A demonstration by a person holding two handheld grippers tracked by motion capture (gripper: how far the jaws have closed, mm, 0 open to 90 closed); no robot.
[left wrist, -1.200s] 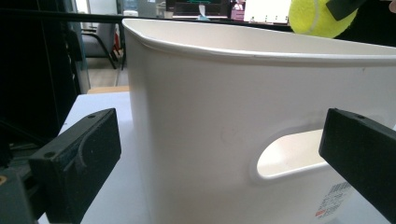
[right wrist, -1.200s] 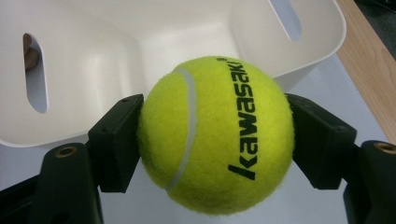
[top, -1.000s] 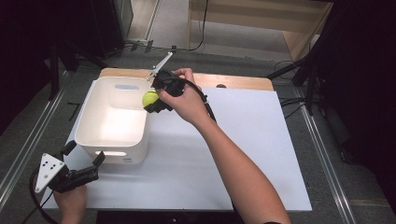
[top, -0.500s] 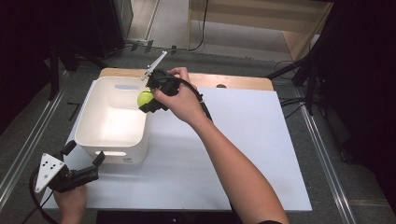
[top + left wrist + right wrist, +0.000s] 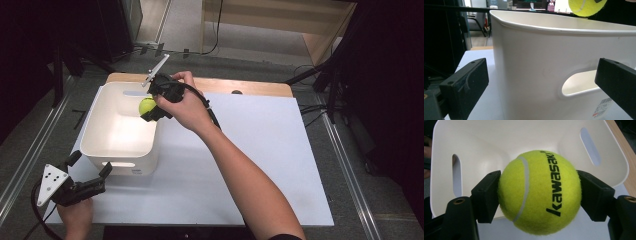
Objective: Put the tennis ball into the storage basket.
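A yellow-green tennis ball [image 5: 147, 105] [image 5: 540, 192] marked "kawasaki" is clamped between the jaws of my right gripper [image 5: 150, 109] [image 5: 539, 195]. It hangs over the right rim of a white plastic bin [image 5: 120, 131] [image 5: 489, 147] with slot handles. In the left gripper view the ball [image 5: 586, 6] shows above the bin's far rim. My left gripper [image 5: 90, 175] [image 5: 544, 85] stands open at the table's near left corner, jaws wide, facing the bin's near wall [image 5: 531, 72] without touching it.
The bin stands on a white table top [image 5: 260, 150] with a wooden strip [image 5: 250, 86] along its far edge. Metal rails and dark floor lie on both sides. A person's right forearm [image 5: 240, 175] crosses the table's middle.
The right gripper has carried the ball leftward, from just outside the bin's right wall to over its rim. The left gripper has stayed put.
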